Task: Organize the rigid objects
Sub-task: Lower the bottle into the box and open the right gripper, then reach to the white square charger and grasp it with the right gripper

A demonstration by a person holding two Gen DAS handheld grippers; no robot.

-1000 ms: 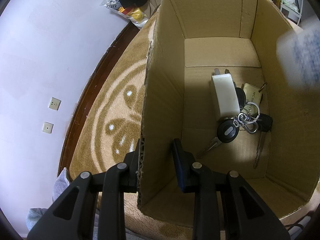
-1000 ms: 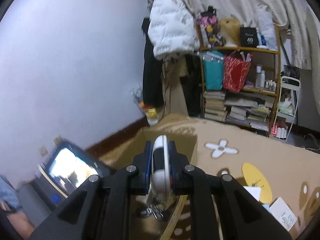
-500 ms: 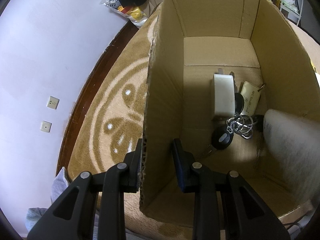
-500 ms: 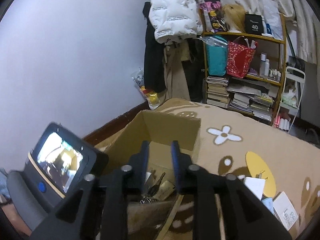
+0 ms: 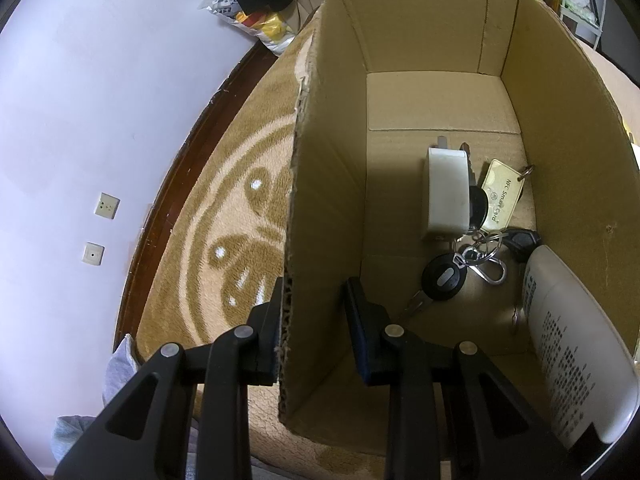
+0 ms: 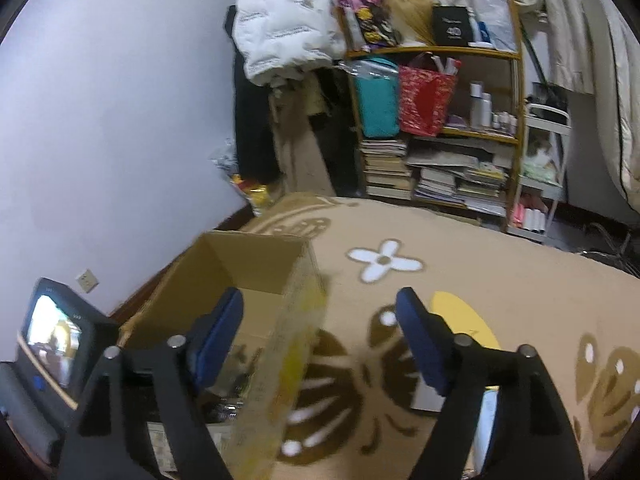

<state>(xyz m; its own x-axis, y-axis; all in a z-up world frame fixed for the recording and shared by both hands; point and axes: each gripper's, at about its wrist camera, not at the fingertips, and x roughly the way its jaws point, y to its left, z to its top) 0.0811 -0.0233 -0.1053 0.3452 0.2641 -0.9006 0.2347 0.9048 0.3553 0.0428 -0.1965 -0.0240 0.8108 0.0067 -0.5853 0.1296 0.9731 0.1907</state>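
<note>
An open cardboard box stands on the patterned rug. Inside lie a white charger plug, a bunch of keys with a beige card tag, and a white container with printed text leaning against the right wall. My left gripper straddles the box's left wall and is shut on it. In the right wrist view my right gripper hovers over the box, open wide and empty, with the box's right wall blurred between its fingers.
A shelf crammed with books and bags stands at the back, with a white jacket hanging beside it. A yellow disc and small flat items lie on the rug right of the box. The left gripper's screen sits at far left.
The right gripper let go of the white container, which fell into the box and now rests at its right wall. The right jaws opened wide. The left gripper kept its hold.
</note>
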